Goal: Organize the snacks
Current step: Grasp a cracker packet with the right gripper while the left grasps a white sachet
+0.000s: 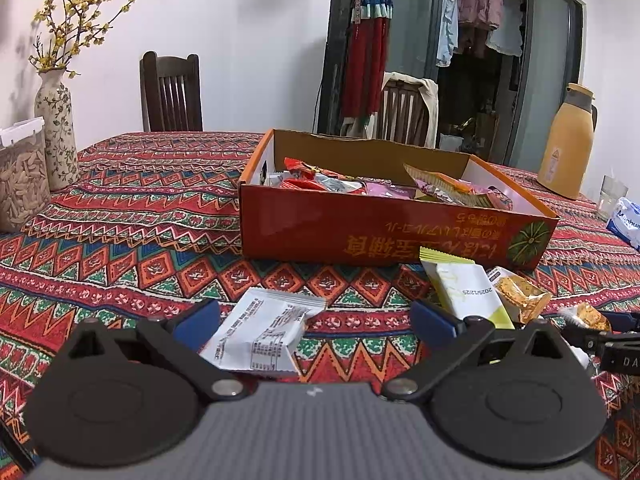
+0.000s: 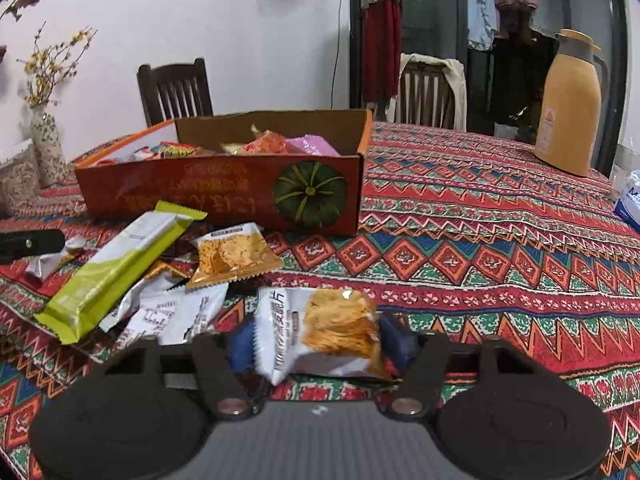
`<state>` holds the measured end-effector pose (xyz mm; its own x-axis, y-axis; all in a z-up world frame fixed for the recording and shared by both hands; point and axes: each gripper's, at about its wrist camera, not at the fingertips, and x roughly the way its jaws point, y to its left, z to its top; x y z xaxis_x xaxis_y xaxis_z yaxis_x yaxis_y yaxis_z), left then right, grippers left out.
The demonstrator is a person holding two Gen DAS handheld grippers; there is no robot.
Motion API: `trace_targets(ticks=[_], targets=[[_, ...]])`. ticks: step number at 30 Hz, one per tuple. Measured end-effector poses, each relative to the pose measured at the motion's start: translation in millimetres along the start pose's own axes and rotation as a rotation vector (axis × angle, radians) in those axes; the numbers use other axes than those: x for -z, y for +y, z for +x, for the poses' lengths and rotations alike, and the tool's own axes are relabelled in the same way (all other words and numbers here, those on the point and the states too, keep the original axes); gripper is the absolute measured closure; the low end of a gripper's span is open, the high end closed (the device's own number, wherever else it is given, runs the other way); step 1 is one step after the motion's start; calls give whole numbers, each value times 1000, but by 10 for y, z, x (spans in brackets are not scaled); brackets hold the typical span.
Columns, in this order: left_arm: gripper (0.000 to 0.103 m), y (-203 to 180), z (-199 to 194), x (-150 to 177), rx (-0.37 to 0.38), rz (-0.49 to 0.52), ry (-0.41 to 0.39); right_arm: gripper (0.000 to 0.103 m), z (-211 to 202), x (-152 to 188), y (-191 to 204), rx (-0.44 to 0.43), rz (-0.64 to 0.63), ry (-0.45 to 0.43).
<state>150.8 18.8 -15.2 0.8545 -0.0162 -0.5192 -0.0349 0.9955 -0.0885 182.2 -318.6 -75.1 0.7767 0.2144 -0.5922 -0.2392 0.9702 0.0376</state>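
An open orange cardboard box (image 1: 360,232) (image 2: 200,196) with several snack packets inside stands mid-table. My left gripper (image 1: 316,320) is open, low over the cloth, with a white snack packet (image 1: 264,332) lying between its blue pads, nearer the left one. My right gripper (image 2: 318,342) is shut on a white packet of orange crackers (image 2: 324,328), its pads pressing both ends. Loose on the cloth before the box lie a green-and-white bar (image 1: 468,292) (image 2: 116,268), an orange cracker packet (image 1: 520,292) (image 2: 232,256) and white wrappers (image 2: 180,312).
A flowered vase (image 1: 56,128) and a clear jar of seeds (image 1: 20,184) stand at the table's left. A yellow thermos (image 1: 568,144) (image 2: 568,112) and a blue tissue pack (image 1: 626,220) stand at the right. Two wooden chairs (image 1: 172,92) are behind the table.
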Motion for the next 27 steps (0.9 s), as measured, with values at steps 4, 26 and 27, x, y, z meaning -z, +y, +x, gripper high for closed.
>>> trace_targets(ticks=[4, 26, 27], targets=[[0, -11, -2, 5, -8, 3, -3, 60, -46, 16, -49, -16, 31, -33], [0, 225, 354, -134, -60, 135, 172, 61, -235, 92, -126, -19, 106, -183], [0, 221, 383, -126, -59, 134, 182, 61, -235, 93, -126, -18, 107, -183]])
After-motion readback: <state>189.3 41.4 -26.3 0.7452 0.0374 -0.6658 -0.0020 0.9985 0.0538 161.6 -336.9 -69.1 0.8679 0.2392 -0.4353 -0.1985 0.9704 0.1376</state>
